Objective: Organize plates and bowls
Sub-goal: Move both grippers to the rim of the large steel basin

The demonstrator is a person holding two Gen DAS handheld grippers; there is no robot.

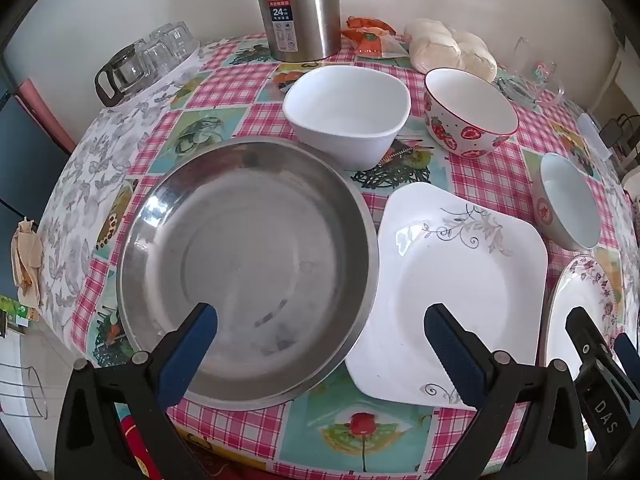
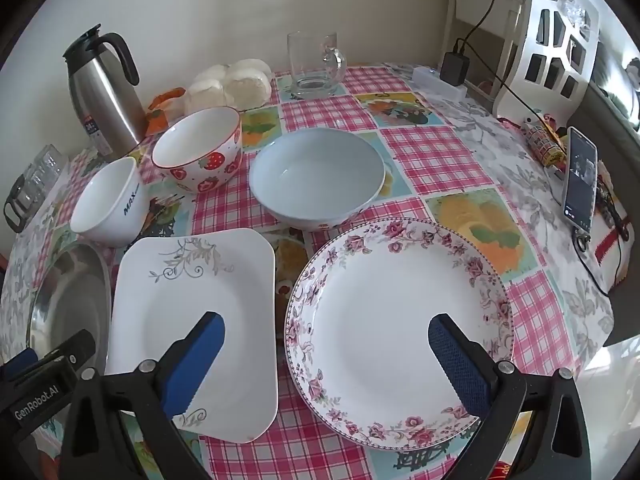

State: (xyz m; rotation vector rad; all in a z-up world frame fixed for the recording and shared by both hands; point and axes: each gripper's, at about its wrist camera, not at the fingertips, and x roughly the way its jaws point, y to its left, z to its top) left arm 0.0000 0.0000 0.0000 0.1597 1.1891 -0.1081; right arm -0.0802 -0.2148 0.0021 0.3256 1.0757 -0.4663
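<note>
A steel plate [image 1: 248, 264] lies at the table's front left, with a square white plate [image 1: 460, 280] to its right and a round floral plate [image 2: 396, 328] further right. Behind them stand a white square bowl [image 1: 348, 116], a strawberry bowl [image 1: 468, 116] and a pale blue bowl [image 2: 316, 176]. My left gripper [image 1: 320, 320] is open and empty, above the near edges of the steel and square plates. My right gripper [image 2: 326, 330] is open and empty, above the gap between the square plate [image 2: 192, 320] and the floral plate.
At the back stand a steel thermos [image 1: 298, 8], a bag of buns [image 1: 452, 48], a snack packet [image 1: 368, 38], a glass mug [image 2: 314, 64] and glassware [image 1: 144, 60] at far left. A phone [image 2: 580, 180] with cable and a power strip [image 2: 440, 78] lie at right.
</note>
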